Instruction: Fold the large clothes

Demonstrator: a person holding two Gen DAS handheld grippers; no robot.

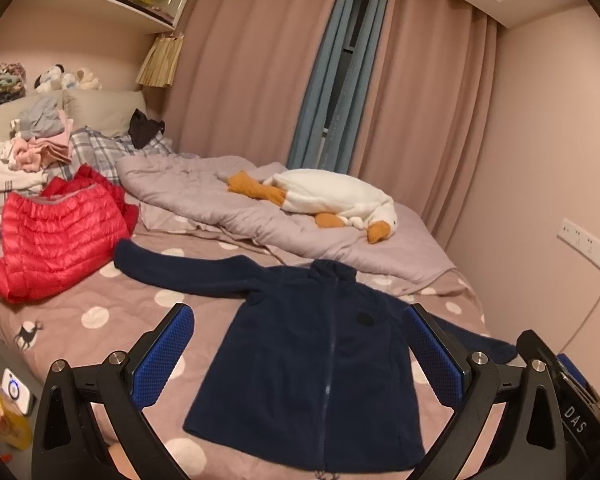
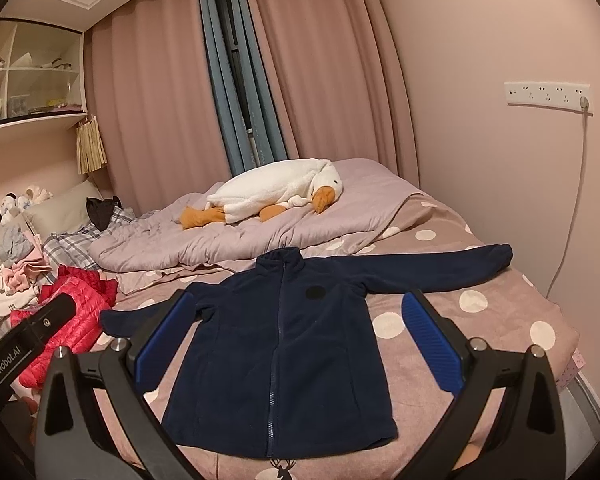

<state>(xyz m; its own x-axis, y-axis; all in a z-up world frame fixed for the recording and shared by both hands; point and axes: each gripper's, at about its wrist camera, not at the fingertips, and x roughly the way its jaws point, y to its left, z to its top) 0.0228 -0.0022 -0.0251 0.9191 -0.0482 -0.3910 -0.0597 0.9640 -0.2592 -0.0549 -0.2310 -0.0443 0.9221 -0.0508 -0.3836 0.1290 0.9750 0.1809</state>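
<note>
A navy fleece jacket [image 1: 312,372] lies flat and zipped on the polka-dot bed sheet [image 1: 112,304], front up, both sleeves spread out sideways. It also shows in the right wrist view [image 2: 292,344]. My left gripper [image 1: 296,354] is open and empty, held above the jacket's lower half. My right gripper [image 2: 296,344] is open and empty, held above the jacket's body. The left gripper's body shows at the left edge of the right wrist view [image 2: 24,344]. The right gripper's body shows at the right edge of the left wrist view [image 1: 568,396].
A red puffer jacket [image 1: 56,236] lies left of the navy one. A lilac quilt [image 1: 236,208] with a white goose plush [image 1: 340,196] lies behind it. Folded clothes [image 1: 32,148] and pillows sit at the bed's head. A wall with a socket strip [image 2: 546,94] borders the right.
</note>
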